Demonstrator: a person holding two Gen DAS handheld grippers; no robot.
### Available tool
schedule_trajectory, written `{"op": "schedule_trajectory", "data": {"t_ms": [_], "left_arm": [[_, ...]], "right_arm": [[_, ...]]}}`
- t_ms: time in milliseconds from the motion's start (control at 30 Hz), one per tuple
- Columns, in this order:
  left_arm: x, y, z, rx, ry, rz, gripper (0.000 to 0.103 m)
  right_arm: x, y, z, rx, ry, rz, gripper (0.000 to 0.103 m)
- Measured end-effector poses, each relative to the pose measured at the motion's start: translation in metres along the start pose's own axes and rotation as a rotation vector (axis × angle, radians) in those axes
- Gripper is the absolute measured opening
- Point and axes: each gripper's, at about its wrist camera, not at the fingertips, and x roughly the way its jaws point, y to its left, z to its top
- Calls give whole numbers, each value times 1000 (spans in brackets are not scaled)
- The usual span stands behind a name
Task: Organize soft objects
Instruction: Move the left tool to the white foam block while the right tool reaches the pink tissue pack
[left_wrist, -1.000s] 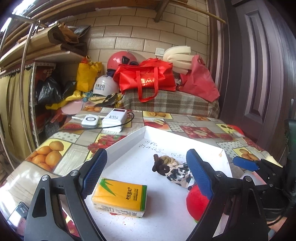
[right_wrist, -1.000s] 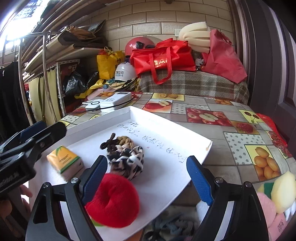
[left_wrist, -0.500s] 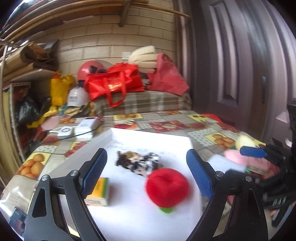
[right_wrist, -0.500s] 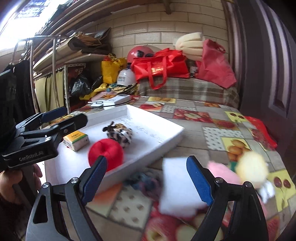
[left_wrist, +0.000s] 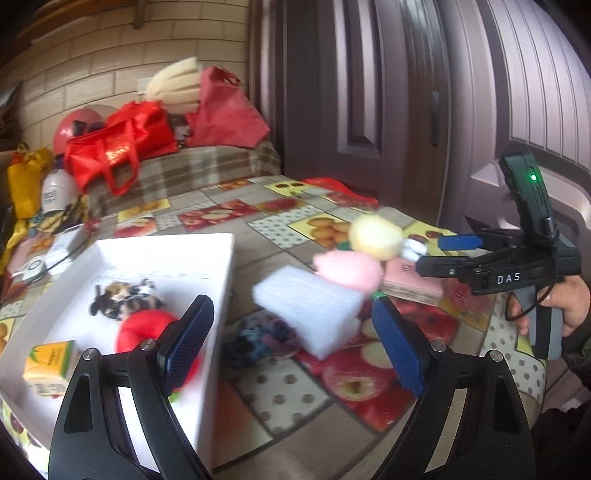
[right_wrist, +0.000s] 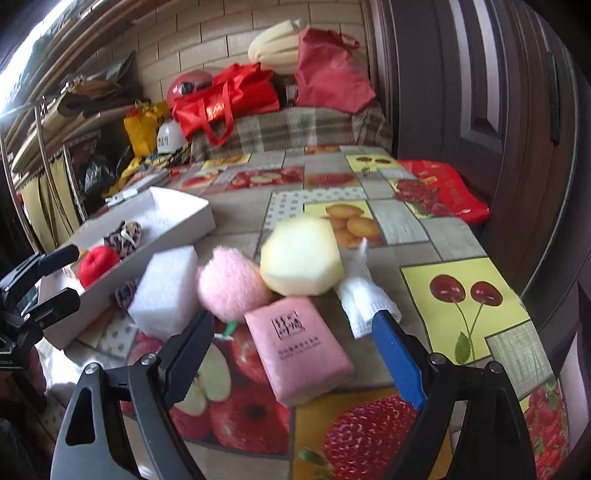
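White and shallow, the tray already holds a red plush, a scrunchie and a yellow pack. Just beside its near wall lie a foam block, pink puff, yellow sponge, pink pack and white cloth. Both the left gripper and right gripper hang wide and empty. The step in hand looks like choosing the next item: the right gripper frames the pink pack, so it would need to drop, pinch it, then carry it tray-ward.
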Motion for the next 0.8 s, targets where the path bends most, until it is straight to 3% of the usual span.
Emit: {"op": "schedule_trajectory", "data": {"t_ms": [167, 367, 500, 600, 700, 800], "left_arm": [[27, -10, 9, 0, 70, -39, 88], [61, -4, 23, -121, 100, 61, 88], [82, -16, 28, -82, 144, 119, 88], [94, -21, 28, -61, 188, 163, 88], [99, -13, 25, -95, 223, 144, 86], [98, -11, 22, -105, 227, 111, 75]], "right_arm": [[14, 5, -3, -36, 88, 22, 88], [23, -2, 0, -22, 120, -12, 88], [28, -7, 4, -6, 81, -54, 88], [42, -8, 5, 2, 126, -63, 87], [40, -11, 5, 16, 123, -55, 87], [37, -13, 5, 21, 116, -43, 87]]}}
